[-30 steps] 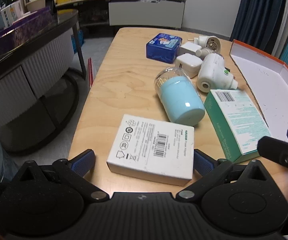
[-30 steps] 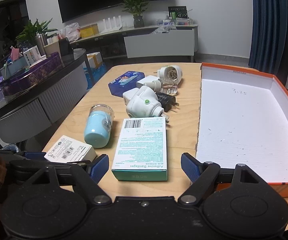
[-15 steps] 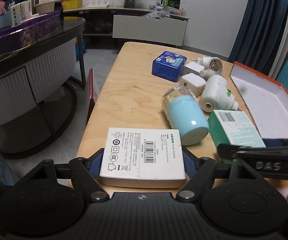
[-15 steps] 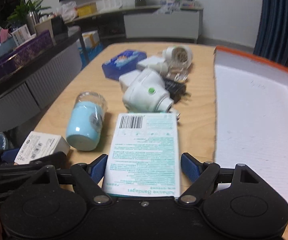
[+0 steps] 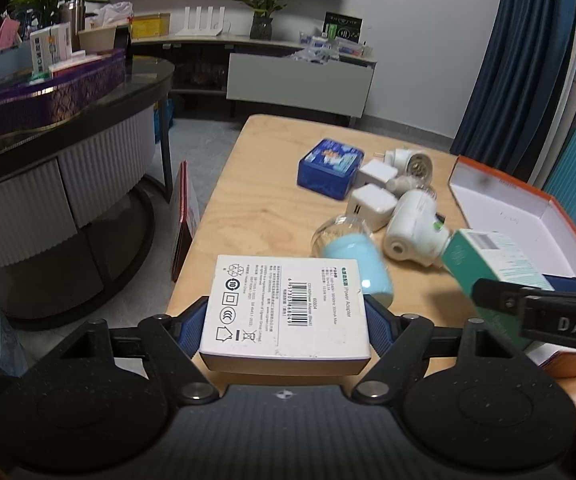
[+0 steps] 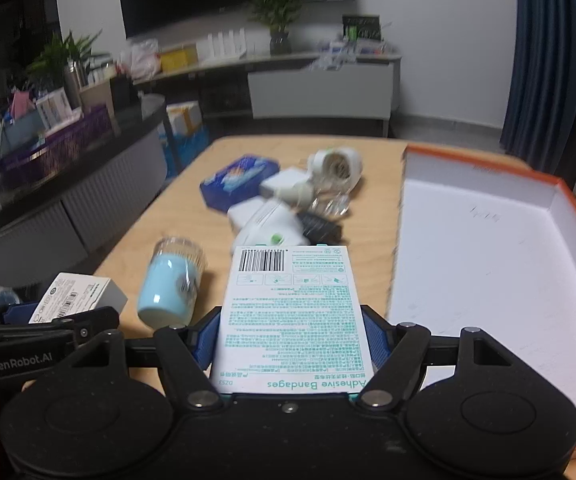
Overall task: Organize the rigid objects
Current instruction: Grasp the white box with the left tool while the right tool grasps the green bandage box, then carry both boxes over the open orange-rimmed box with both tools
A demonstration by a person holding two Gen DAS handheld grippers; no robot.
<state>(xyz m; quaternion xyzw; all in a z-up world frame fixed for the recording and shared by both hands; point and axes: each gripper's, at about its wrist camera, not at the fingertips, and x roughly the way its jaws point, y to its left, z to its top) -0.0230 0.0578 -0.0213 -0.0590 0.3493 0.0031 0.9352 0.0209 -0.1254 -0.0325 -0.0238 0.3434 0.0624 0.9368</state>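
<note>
My left gripper (image 5: 286, 318) is shut on a white power adapter box (image 5: 286, 304) and holds it above the near table edge. The box also shows in the right wrist view (image 6: 76, 298). My right gripper (image 6: 289, 334) is shut on a green and white adhesive bandages box (image 6: 289, 308), lifted off the table; the bandages box shows in the left wrist view (image 5: 495, 264). An open white box with orange rim (image 6: 487, 264) lies to the right; it also shows in the left wrist view (image 5: 527, 216).
On the wooden table (image 5: 256, 184) lie a light blue jar (image 6: 172, 284), a blue tin (image 5: 329, 168), white chargers (image 5: 371, 206) and a white plug-in device (image 5: 415, 228). A dark round counter (image 5: 68, 128) stands left of the table.
Both grippers have closed on their boxes and lifted them. The views have tilted up, and the bandages box has risen off the table.
</note>
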